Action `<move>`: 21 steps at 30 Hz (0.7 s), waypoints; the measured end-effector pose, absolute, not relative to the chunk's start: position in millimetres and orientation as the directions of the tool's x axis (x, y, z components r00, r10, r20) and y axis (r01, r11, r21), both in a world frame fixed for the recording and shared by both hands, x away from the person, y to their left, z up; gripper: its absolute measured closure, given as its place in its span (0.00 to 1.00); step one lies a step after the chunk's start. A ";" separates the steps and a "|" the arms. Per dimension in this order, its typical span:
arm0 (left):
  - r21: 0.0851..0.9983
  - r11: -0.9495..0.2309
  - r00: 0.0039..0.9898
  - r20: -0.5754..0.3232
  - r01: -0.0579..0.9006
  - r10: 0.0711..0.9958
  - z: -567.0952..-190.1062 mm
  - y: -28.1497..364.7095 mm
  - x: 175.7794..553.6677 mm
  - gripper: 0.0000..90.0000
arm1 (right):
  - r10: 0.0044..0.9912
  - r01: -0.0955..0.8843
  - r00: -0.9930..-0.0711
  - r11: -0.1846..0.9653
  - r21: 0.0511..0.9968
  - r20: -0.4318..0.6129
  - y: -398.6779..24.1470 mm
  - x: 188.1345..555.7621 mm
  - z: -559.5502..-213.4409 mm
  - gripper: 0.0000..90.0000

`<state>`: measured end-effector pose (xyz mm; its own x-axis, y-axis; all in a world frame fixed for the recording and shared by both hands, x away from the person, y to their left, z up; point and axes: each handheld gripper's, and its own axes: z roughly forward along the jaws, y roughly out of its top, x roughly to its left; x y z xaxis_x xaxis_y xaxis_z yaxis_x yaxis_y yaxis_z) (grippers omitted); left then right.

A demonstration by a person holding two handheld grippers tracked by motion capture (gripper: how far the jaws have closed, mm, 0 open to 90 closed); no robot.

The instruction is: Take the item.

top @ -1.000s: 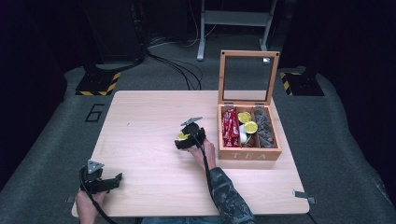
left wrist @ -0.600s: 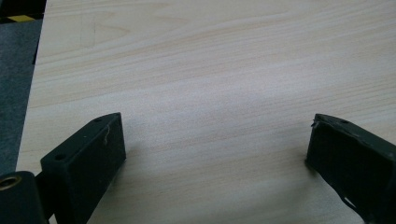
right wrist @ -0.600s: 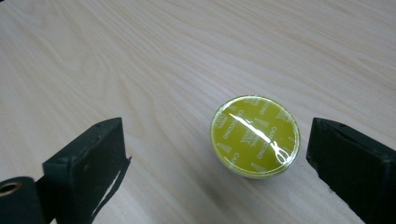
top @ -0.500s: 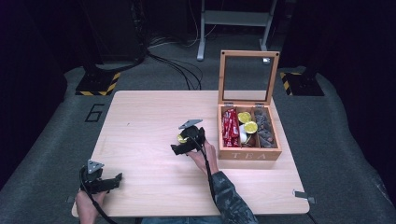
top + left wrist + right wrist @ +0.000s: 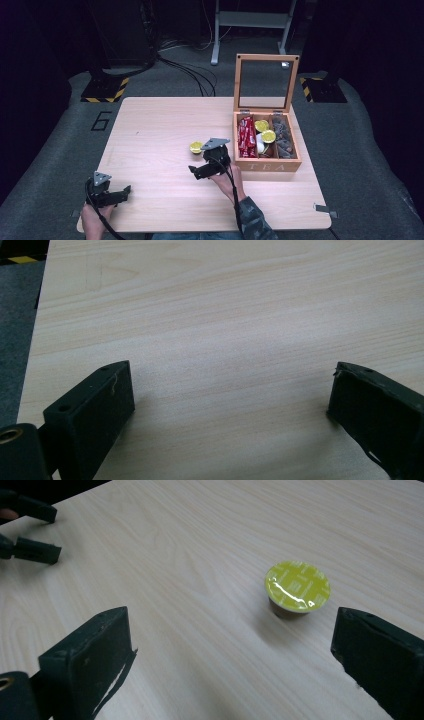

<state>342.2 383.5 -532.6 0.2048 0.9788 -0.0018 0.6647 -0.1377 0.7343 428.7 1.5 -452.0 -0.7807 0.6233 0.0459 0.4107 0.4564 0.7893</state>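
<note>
A yellow-lidded capsule (image 5: 196,147) (image 5: 297,587) stands on the wooden table (image 5: 150,125), left of an open wooden tea box (image 5: 267,162). My right gripper (image 5: 198,172) (image 5: 230,650) is open just on the near side of the capsule and not touching it. In the right gripper view the capsule sits ahead, closer to the right jaw. My left gripper (image 5: 120,192) (image 5: 230,405) is open over bare wood at the table's near left corner, with nothing between its jaws.
The tea box holds red packets (image 5: 245,136), two more yellow capsules (image 5: 265,131) and dark items (image 5: 283,136); its glass lid (image 5: 264,80) stands upright. Dark floor, cables and a metal stand (image 5: 250,20) lie beyond the far edge.
The right gripper has drawn back toward the near edge and turned left, away from the capsule, which stays in place on the table. The left gripper has not moved.
</note>
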 end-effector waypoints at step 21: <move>0.734 -0.137 0.205 -0.003 0.665 0.979 -532.7 383.5 342.3 0.05 | 0.724 0.454 -0.689 0.410 0.791 0.021 -89.0 365.4 -490.5 0.03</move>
<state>342.3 383.5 -532.7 0.2048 0.9788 -0.0028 0.6648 -0.1371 0.7343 365.4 -89.0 -490.5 -0.6894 0.7241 0.0207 0.4541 0.4097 0.7912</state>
